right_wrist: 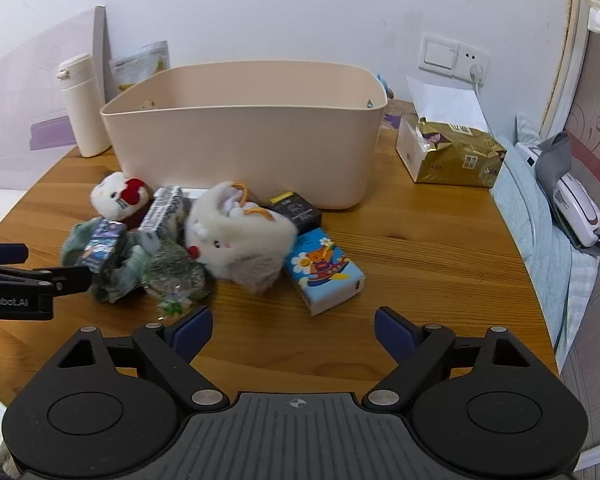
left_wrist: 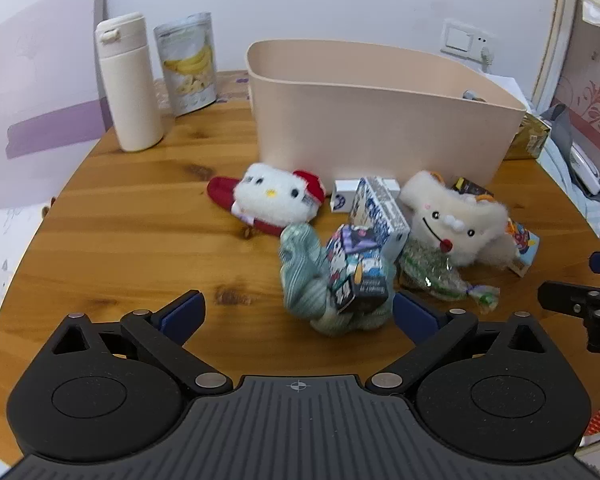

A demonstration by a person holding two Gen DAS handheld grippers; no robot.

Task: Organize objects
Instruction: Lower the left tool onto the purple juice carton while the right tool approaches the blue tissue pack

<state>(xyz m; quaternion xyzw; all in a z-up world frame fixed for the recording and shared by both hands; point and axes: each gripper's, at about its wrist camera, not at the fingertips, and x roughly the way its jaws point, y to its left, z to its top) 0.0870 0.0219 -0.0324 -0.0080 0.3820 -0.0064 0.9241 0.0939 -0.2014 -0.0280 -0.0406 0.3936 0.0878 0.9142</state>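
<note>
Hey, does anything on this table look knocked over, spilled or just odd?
Nothing spilled. The toys and small boxes lie in a jumbled heap in front of the beige bin, and a small printed box sits tilted atop a teal cloth.
</note>
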